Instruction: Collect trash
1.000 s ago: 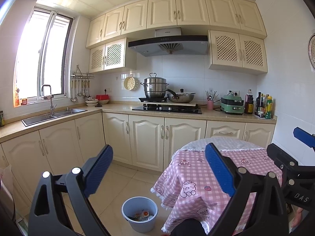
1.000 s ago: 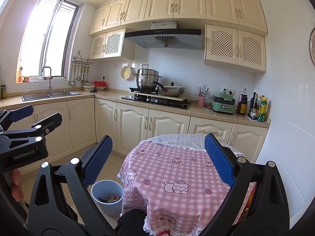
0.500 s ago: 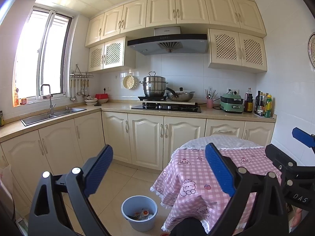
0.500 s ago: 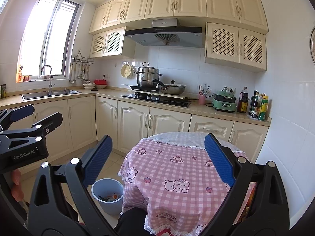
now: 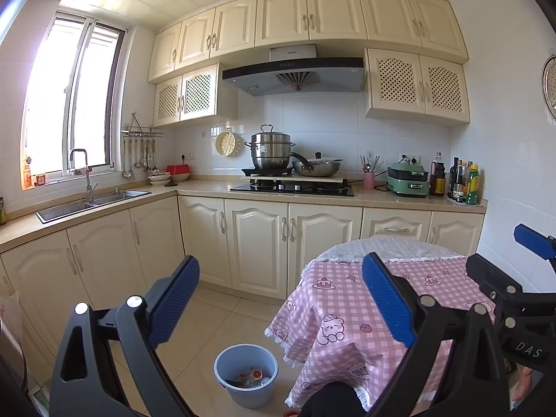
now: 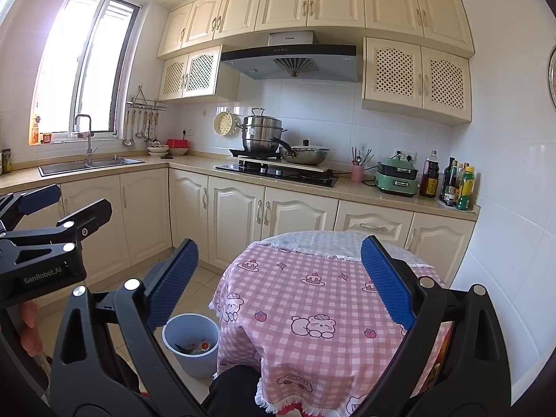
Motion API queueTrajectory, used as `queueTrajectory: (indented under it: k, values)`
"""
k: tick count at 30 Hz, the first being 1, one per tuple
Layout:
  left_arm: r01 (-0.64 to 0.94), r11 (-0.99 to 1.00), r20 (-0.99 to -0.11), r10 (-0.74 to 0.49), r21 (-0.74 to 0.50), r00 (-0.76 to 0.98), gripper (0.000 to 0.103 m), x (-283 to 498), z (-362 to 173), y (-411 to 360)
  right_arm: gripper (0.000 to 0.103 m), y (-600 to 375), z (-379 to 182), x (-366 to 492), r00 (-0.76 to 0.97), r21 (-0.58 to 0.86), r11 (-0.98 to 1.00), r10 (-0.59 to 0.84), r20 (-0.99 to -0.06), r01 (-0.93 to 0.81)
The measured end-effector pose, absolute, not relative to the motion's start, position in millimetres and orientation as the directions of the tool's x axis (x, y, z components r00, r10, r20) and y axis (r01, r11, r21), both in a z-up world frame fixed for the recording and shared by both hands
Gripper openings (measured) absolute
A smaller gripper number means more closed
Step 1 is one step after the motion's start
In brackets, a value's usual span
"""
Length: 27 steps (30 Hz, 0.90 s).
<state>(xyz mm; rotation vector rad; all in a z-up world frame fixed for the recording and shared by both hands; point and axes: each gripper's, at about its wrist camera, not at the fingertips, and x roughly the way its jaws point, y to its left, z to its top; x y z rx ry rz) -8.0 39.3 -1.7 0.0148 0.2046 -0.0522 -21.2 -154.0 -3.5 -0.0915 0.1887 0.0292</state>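
Note:
A light blue trash bin (image 5: 246, 375) stands on the tiled floor left of the round table (image 5: 347, 312) with its pink checked cloth; wrappers lie inside the bin (image 6: 191, 342). No trash shows on the tabletop (image 6: 312, 278). My left gripper (image 5: 279, 299) is held high above the floor, open and empty, the bin below and between its fingers. My right gripper (image 6: 278, 278) is open and empty above the table's near side. Each gripper shows at the edge of the other's view: the right gripper (image 5: 521, 278) at the right, the left gripper (image 6: 52, 222) at the left.
Cream cabinets (image 5: 257, 243) run along the back and left walls, with a sink (image 5: 93, 201), a hob with pots (image 5: 292, 173), a green cooker (image 5: 406, 180) and bottles (image 5: 462, 184) on the counter. A person's dark knee (image 6: 236, 385) sits at the bottom edge, a hand (image 6: 29, 326) at the left.
Both views have drifted slightly: the table and counter sit a little lower and closer. Both grippers stay open and empty.

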Motion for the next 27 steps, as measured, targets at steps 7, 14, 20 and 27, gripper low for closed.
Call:
queueTrajectory:
  k: [7,14,20,27]
  values:
    - [0.052,0.999,-0.204,-0.049,0.009,0.978,0.093,-8.0,-3.1,39.5,0.093,-151.6,-9.4,-20.3,0.98,-0.087,0.995,0.023,-0.196,-0.04]
    - [0.055,0.998,-0.207,-0.052,0.01,0.977,0.093,-6.9,-5.5,41.1,0.093,-150.5,-10.0,-20.3,0.98,-0.086,0.995,0.022,-0.196,-0.04]
    - [0.055,0.998,-0.21,-0.051,0.012,0.976,0.093,-5.5,-7.6,41.8,0.093,-151.7,-11.4,-16.3,0.979,-0.084,0.995,0.029,-0.204,-0.047]
    - [0.058,0.998,-0.215,-0.054,0.01,0.975,0.093,-3.4,-10.7,43.6,0.093,-151.8,-11.3,-11.1,0.977,-0.085,0.995,0.031,-0.209,-0.05]
